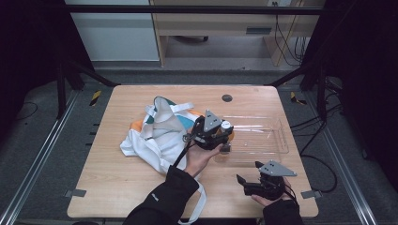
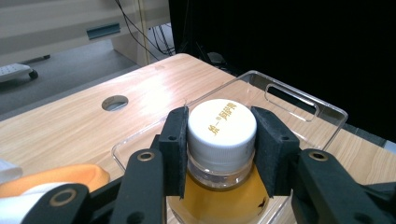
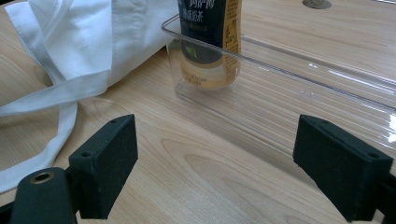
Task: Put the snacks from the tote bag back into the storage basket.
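Note:
A bottle of amber drink [image 2: 222, 135] with a white cap stands upright inside the near-left corner of a clear plastic tray [image 2: 299, 93]. My left gripper [image 2: 219, 154] is shut on it, its pads pressing both sides of the cap. In the high view that gripper [image 1: 220, 136] sits at the tray's left end, beside the bag. In the right gripper view the bottle [image 3: 210, 42] has its base low in the tray [image 3: 280, 93]; whether it touches the floor I cannot tell. My right gripper [image 3: 219, 172] stands open, nothing between its jaws, near the table's front right [image 1: 248, 171].
A white cloth bag [image 1: 159, 136] with teal and orange parts lies left of the tray [image 1: 281, 136], and one strap trails toward the front edge. A round cable hole [image 1: 227, 98] lies at the back of the table. Dark frame posts stand at the sides.

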Action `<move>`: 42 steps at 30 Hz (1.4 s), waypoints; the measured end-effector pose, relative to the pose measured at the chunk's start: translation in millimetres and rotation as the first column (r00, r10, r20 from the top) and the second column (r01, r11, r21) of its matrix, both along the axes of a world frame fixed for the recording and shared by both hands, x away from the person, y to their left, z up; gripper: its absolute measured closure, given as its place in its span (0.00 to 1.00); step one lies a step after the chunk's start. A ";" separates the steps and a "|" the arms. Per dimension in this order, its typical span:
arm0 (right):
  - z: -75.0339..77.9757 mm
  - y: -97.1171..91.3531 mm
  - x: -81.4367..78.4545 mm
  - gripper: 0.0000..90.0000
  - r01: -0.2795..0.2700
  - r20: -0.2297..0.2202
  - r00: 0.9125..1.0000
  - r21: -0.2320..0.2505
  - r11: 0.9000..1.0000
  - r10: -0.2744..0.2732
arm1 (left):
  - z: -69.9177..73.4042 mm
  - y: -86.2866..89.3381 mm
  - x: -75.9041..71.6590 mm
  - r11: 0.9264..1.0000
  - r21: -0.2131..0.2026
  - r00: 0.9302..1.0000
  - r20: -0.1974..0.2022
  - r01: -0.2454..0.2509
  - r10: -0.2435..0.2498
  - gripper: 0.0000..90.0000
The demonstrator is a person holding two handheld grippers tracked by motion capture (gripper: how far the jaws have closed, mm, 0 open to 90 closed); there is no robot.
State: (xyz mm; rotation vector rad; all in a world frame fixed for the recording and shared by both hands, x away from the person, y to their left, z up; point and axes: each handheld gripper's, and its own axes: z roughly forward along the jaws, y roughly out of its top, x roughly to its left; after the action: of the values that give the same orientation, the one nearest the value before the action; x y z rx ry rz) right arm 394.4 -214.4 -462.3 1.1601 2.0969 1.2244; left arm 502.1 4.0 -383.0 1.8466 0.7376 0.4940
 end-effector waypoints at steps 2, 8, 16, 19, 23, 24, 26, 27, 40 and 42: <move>-0.1 0.0 0.1 0.16 0.000 -0.001 1.000 -0.001 1.000 0.000 | -2.2 -0.1 -0.1 1.000 0.007 1.000 -0.004 0.001 -0.001 0.65; 0.0 0.2 0.0 0.16 0.001 0.000 1.000 0.003 1.000 -0.001 | -7.4 -2.1 -0.6 1.000 0.020 1.000 -0.008 0.001 -0.001 0.65; 0.0 0.3 0.0 0.16 0.001 -0.001 1.000 0.004 1.000 -0.001 | -12.3 -3.2 -1.3 1.000 0.017 1.000 -0.005 0.000 0.000 0.65; -0.2 0.0 0.2 0.16 -0.001 -0.001 1.000 0.000 1.000 0.001 | -14.0 -3.3 -0.8 1.000 0.010 1.000 0.004 0.007 -0.007 0.65; 0.0 0.1 0.0 0.16 0.000 0.000 1.000 0.000 1.000 0.000 | -17.5 -5.1 -1.7 1.000 0.003 0.999 0.032 0.016 -0.016 0.65; 0.0 0.3 0.0 0.16 0.002 -0.001 1.000 0.004 1.000 -0.002 | -17.7 -5.8 -1.8 1.000 0.004 0.999 0.034 0.012 -0.012 0.65; -0.1 0.1 0.1 0.16 0.001 0.000 1.000 0.000 1.000 -0.001 | -17.7 -5.9 -1.5 1.000 0.002 0.999 0.031 0.010 -0.010 0.65; -0.1 0.3 0.1 0.16 0.002 -0.001 1.000 0.003 1.000 -0.002 | -17.9 -5.9 -1.2 1.000 0.003 0.999 0.035 0.013 -0.013 0.65; 0.5 -0.6 -0.1 0.16 0.008 0.000 1.000 0.001 1.000 -0.008 | -4.4 12.7 -9.0 0.998 0.017 0.996 0.063 0.061 -0.062 0.48; 0.4 -0.9 0.1 0.15 0.011 0.002 1.000 0.001 1.000 -0.011 | -2.5 18.3 -11.2 0.997 0.010 0.995 0.060 0.082 -0.082 0.47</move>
State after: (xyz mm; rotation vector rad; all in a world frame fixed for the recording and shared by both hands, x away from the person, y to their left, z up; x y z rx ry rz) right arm 394.5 -215.4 -461.9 1.1685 2.0867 1.2208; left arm 491.0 22.3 -385.5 1.8532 0.6177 0.4979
